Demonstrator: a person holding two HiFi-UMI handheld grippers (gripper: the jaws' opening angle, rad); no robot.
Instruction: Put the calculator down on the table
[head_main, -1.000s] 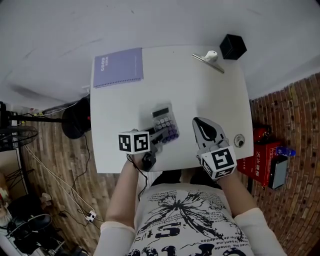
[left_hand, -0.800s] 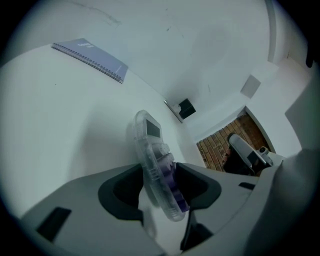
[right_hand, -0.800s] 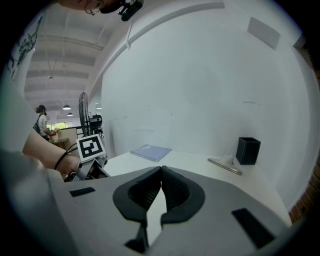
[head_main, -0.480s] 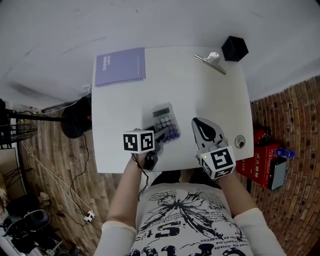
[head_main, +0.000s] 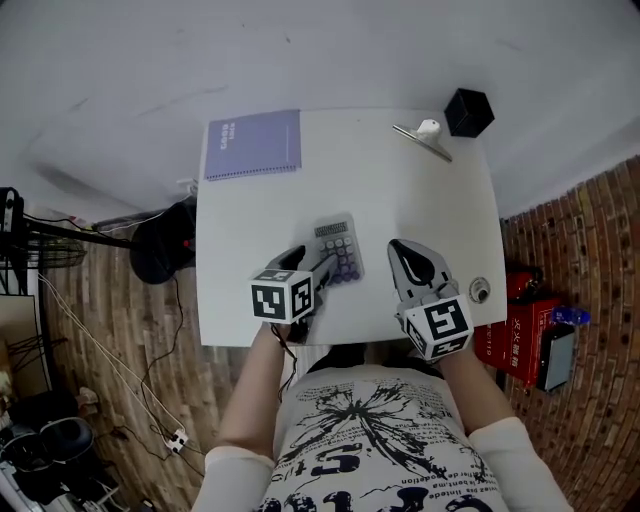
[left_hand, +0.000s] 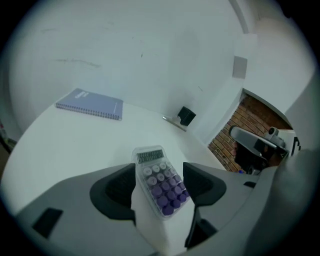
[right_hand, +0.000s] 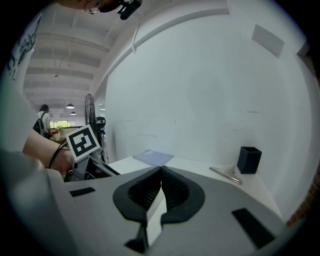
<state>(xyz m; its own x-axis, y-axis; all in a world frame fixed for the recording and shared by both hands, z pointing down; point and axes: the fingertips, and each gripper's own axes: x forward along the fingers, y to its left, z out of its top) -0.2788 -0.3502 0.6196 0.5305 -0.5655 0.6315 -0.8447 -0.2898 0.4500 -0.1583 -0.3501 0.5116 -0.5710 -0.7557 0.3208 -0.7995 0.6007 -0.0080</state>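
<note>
The calculator (head_main: 337, 250) with grey and purple keys lies flat on the white table (head_main: 400, 190) near the front edge. My left gripper (head_main: 308, 268) hangs just above its near end. In the left gripper view the calculator (left_hand: 160, 182) shows between the jaws with a gap on each side. The jaws are opening and the pads do not press on it. My right gripper (head_main: 399, 246) rests to the right of the calculator, pointing away from me. Its jaws (right_hand: 161, 170) are shut with nothing between them.
A purple notebook (head_main: 253, 144) lies at the table's far left. A black pen cup (head_main: 468, 112) and a metal clip (head_main: 422, 135) sit at the far right corner. A small round object (head_main: 480, 290) is near the right edge. Red boxes (head_main: 520, 315) stand on the floor.
The left gripper's jaws have spread wider and let go of the calculator, and the gripper has risen and rolled. The calculator stays on the table. The right gripper has not moved.
</note>
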